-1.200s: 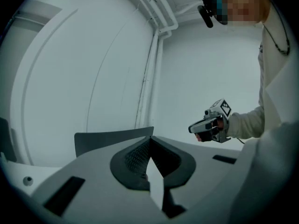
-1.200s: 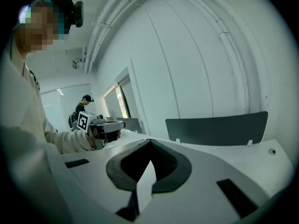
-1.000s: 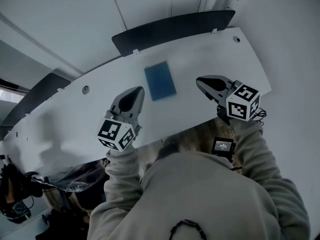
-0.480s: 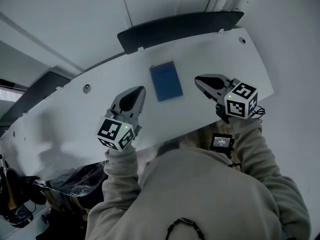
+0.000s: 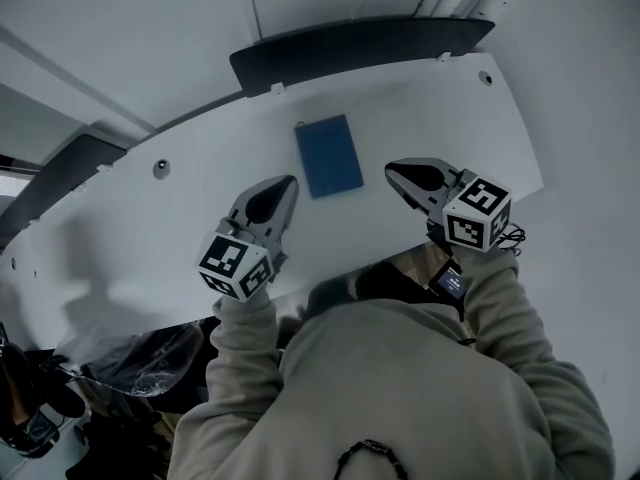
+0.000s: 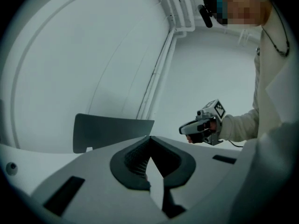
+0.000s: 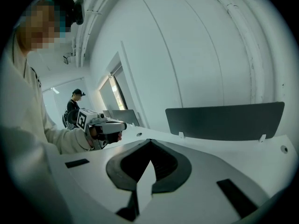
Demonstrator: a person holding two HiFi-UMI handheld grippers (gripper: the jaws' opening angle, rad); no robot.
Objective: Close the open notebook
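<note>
Both tongs had sunk a little over the last second, and the right tongs (image 5: 392,171) had narrowed the gap to the notebook (image 5: 329,156), which had not stirred. Nearest to me, my sleeves (image 5: 243,333) reached out over the near edge of the white table (image 5: 440,118). Left tongs (image 5: 288,181) hovered above the tabletop, clenched with nothing between the jaws; their own view showed the tips meeting. Right tongs were clenched too, likewise empty, and pointed left toward the notebook. That blue notebook lay flat and shut, cover up, just beyond and between the two sets of tips, touching neither. At the far edge of the table stood a dark panel (image 5: 360,48), with the pale wall (image 5: 140,28) behind it. Far off to the left, in the right gripper view, another person (image 7: 74,104) stood.
</note>
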